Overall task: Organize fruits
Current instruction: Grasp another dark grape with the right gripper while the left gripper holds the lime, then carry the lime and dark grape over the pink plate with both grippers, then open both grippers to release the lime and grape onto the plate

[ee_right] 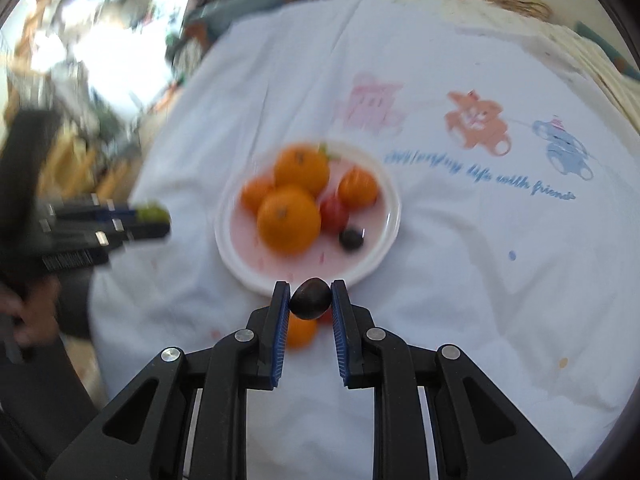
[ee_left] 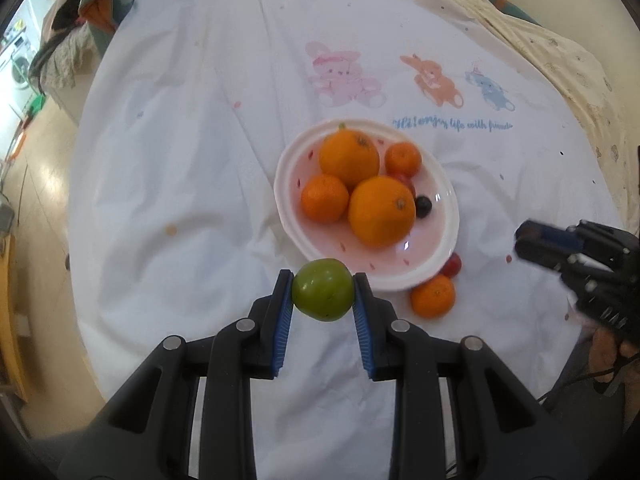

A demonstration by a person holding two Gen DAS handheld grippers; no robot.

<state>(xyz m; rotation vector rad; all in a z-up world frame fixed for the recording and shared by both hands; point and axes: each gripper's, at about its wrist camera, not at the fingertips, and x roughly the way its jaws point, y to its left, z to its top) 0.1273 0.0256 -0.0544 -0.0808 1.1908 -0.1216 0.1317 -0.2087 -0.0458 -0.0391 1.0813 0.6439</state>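
The only writing in view ran in blue script across the white cloth [ee_left: 200,160], under three printed cartoon animals [ee_left: 428,76] — pink, orange and blue. It ended legibly in "life with friends"; the opening words were too smeared to read with certainty.

A white plate [ee_left: 440,268] with a pinkish middle sat on the cloth near its centre. It held two large oranges [ee_left: 382,210], two smaller mandarins [ee_left: 325,198], a red tomato [ee_right: 334,210] tucked between them and a small dark fruit in the plate [ee_left: 423,207]. Just outside the near rim lay another mandarin [ee_left: 433,295] and a small red cherry tomato [ee_left: 452,266], both on the cloth and close against the plate.

The left gripper [ee_left: 322,294] was clamped on a green fruit [ee_left: 322,289], its blue pads pressing both sides, held above the cloth just before the plate's near edge. The right gripper [ee_right: 310,302] was closed on a dark plum-like fruit [ee_right: 311,298], also in front of the plate's near rim — above the loose mandarin.

Beyond the cloth's far edge lay a cream patterned cover [ee_left: 560,64]. At the left were heaped clothes [ee_left: 80,8] and a wooden floor [ee_left: 44,200]. The right wrist view was blurred there.
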